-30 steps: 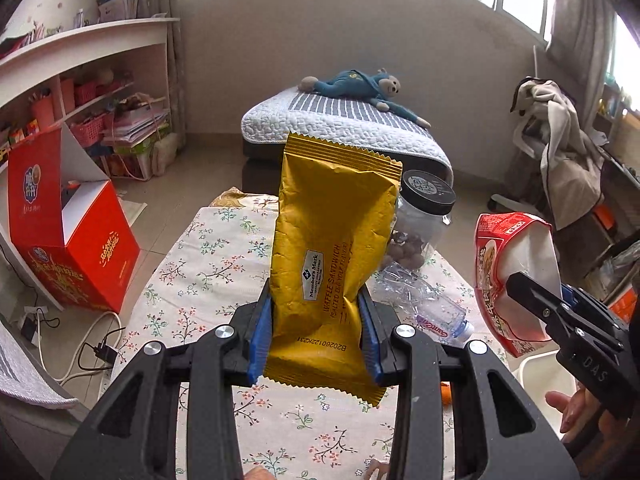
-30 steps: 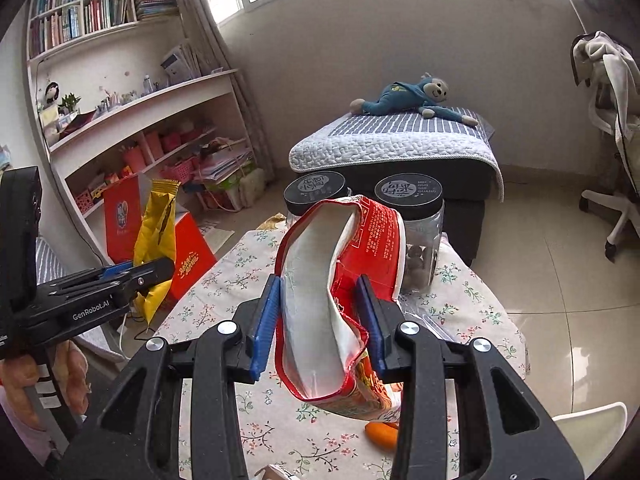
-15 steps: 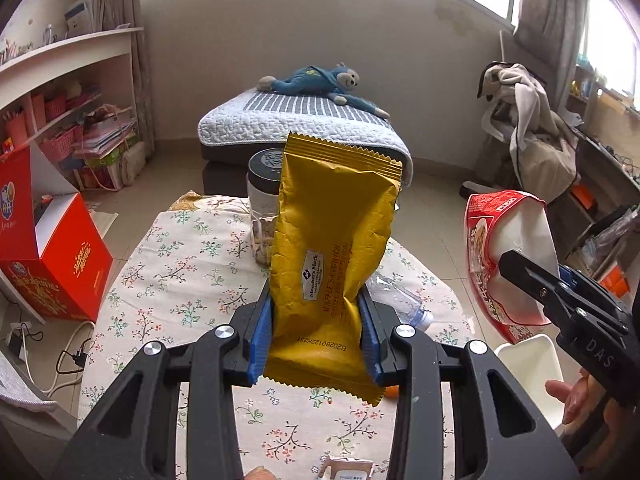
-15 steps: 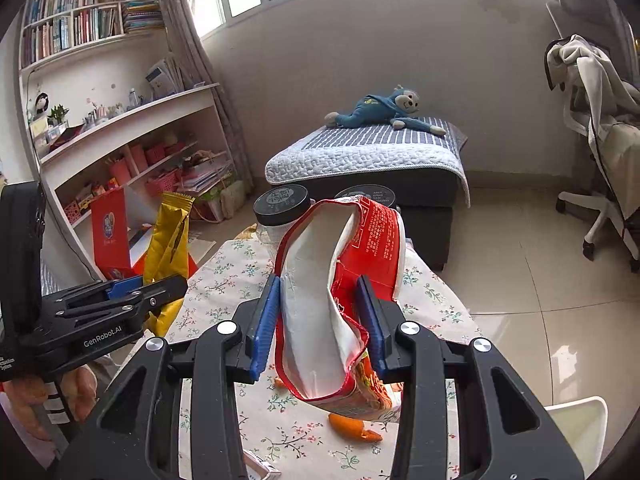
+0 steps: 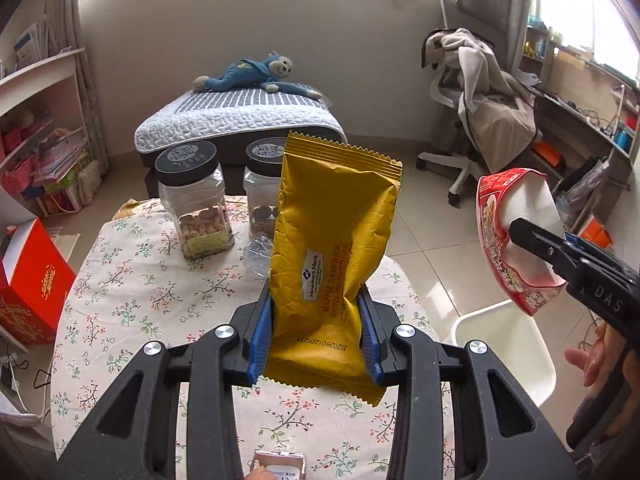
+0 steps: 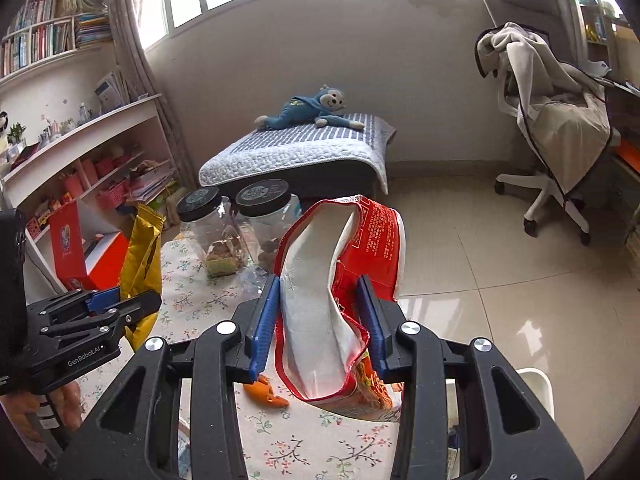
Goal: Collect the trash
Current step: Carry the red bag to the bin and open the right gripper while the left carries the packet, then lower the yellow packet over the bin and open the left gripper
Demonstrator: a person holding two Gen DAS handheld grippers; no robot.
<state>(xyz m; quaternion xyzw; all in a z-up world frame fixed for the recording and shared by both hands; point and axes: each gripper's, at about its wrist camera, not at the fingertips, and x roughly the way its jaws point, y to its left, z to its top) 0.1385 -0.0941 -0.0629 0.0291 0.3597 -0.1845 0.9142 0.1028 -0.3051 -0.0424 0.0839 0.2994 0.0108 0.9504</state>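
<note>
My left gripper (image 5: 316,336) is shut on a yellow snack wrapper (image 5: 332,248) and holds it upright above the floral table (image 5: 132,304). My right gripper (image 6: 318,332) is shut on an open red snack bag (image 6: 340,280), held off the table's right edge above a white bin (image 5: 508,352). The red bag also shows in the left wrist view (image 5: 516,236), and the yellow wrapper in the right wrist view (image 6: 142,256). An orange scrap (image 6: 264,392) lies on the table under the right gripper.
Two clear jars with black lids (image 5: 192,204) (image 5: 264,184) and a crushed plastic bottle (image 5: 258,252) stand at the table's far side. A small carton (image 5: 280,464) lies at the near edge. A red box (image 5: 28,280) stands left; bed and chair (image 5: 480,120) behind.
Both grippers have swung right and risen with their wrappers still held. The jars now show left of the yellow wrapper, and the white bin has come into view below the red bag.
</note>
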